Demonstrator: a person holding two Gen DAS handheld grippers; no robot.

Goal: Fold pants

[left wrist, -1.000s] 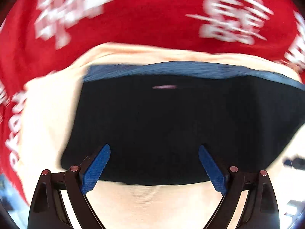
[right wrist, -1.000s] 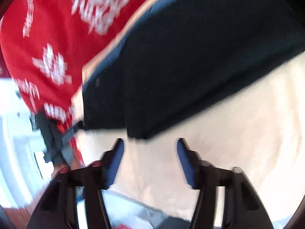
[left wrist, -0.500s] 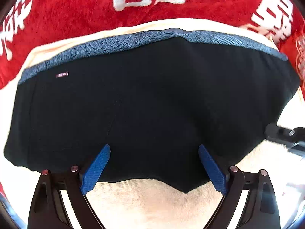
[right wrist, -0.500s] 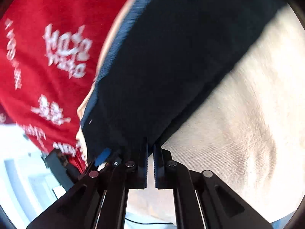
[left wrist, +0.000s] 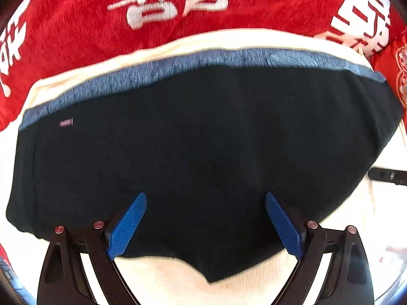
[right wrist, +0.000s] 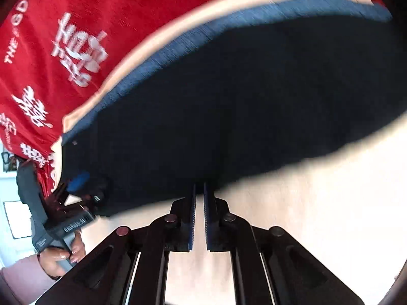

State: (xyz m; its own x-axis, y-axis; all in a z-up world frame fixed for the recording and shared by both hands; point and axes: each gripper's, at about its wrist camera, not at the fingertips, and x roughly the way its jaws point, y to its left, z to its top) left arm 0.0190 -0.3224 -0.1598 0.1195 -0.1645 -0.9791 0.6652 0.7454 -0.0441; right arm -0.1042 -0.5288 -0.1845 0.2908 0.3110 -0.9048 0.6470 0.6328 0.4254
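Observation:
Black pants [left wrist: 203, 147] with a blue-grey waistband [left wrist: 203, 58] lie flat on a cream towel [left wrist: 157, 277]. In the left wrist view my left gripper [left wrist: 206, 203] is open, its blue pads over the pants' near hem, nothing between them. In the right wrist view the pants [right wrist: 241, 101] fill the middle. My right gripper [right wrist: 199, 190] is shut, its tips at the pants' near edge; whether cloth is pinched is hidden. The left gripper [right wrist: 78, 180] shows at the pants' left edge, held by a hand.
A red cloth with white characters [left wrist: 178, 5] lies beyond the towel; it also shows in the right wrist view [right wrist: 76, 50]. Part of the right gripper [left wrist: 389, 176] shows at the right edge of the left wrist view. A person's hand [right wrist: 61, 256] holds the left gripper's handle.
My right gripper went from open to shut at the pants' near edge and swung along it. My left gripper moved in over the pants and stayed open.

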